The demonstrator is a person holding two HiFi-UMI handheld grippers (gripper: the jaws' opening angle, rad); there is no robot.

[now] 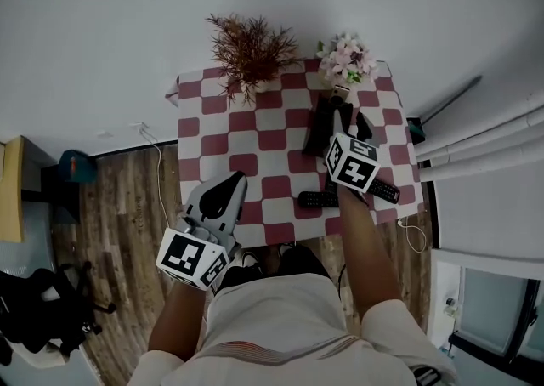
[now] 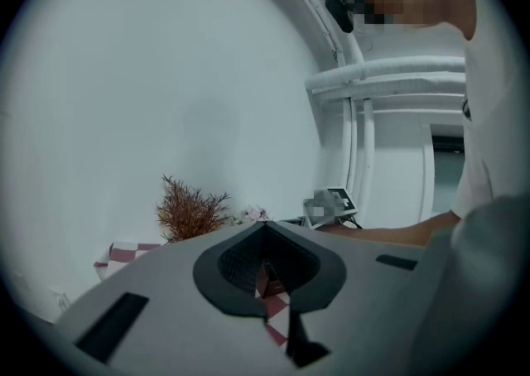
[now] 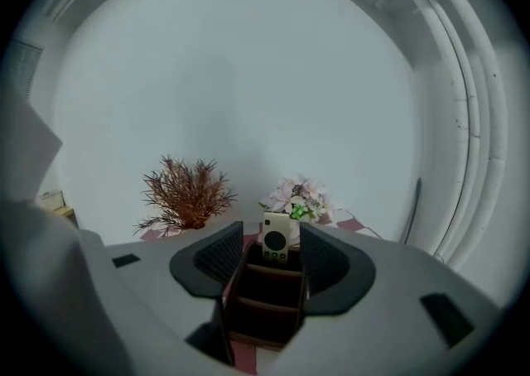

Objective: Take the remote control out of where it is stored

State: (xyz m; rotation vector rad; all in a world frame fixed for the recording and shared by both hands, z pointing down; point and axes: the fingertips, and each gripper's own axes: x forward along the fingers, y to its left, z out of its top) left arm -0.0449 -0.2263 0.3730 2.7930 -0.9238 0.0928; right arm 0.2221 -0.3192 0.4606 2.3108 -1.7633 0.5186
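In the right gripper view a cream remote control [image 3: 276, 238] stands upright in the far slot of a dark brown slotted holder [image 3: 265, 304]. My right gripper [image 3: 272, 232] is open, one jaw on each side of the holder, and nothing is pressed between the pads. From the head view this gripper [image 1: 338, 116] hangs over the holder [image 1: 318, 131] at the table's back right. My left gripper [image 1: 228, 184] waits at the table's front left edge, shut and holding nothing; its own view shows the jaws [image 2: 265, 271] closed over checkered cloth.
A red-and-white checkered cloth [image 1: 255, 142] covers the small table. A dried brown plant [image 1: 249, 51] and pink flowers [image 1: 347, 59] stand at the back. Two black remotes [image 1: 316, 200] [image 1: 384, 191] lie near the front right. White curtain folds [image 1: 484, 142] hang to the right.
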